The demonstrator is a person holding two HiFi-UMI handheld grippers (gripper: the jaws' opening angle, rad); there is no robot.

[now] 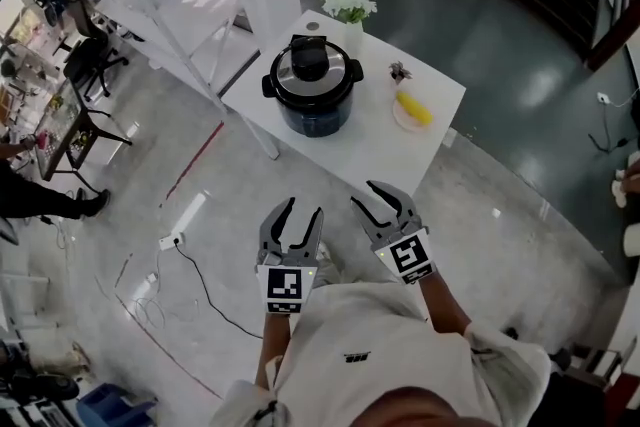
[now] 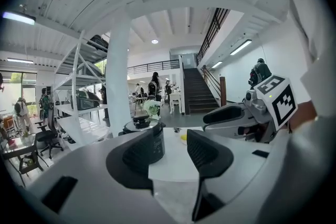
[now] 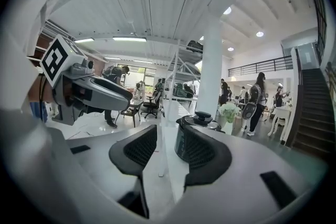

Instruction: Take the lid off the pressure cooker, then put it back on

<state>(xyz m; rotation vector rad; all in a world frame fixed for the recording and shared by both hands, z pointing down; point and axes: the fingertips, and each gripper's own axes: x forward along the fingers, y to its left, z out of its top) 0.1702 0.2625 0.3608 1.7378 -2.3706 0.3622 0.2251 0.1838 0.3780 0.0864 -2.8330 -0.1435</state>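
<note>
The left claw (image 1: 305, 205) and right claw (image 1: 362, 192) hang side by side, jaws apart and empty, short of the table (image 1: 370, 150), where the pressure cooker (image 1: 313, 100), its lid (image 1: 312, 65) on, stands well ahead, about equally far from both.

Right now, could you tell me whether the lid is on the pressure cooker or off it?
On. The lid sits level on top of the pressure cooker, its black knob facing up, on the white table.

A white short-sleeved shirt (image 1: 370, 340) is worn. The grey left tool (image 1: 303, 208) and right tool (image 1: 361, 192) are fitted with black ribbed pads (image 2: 202, 152) and black-and-white marker cubes (image 1: 284, 288).
</note>
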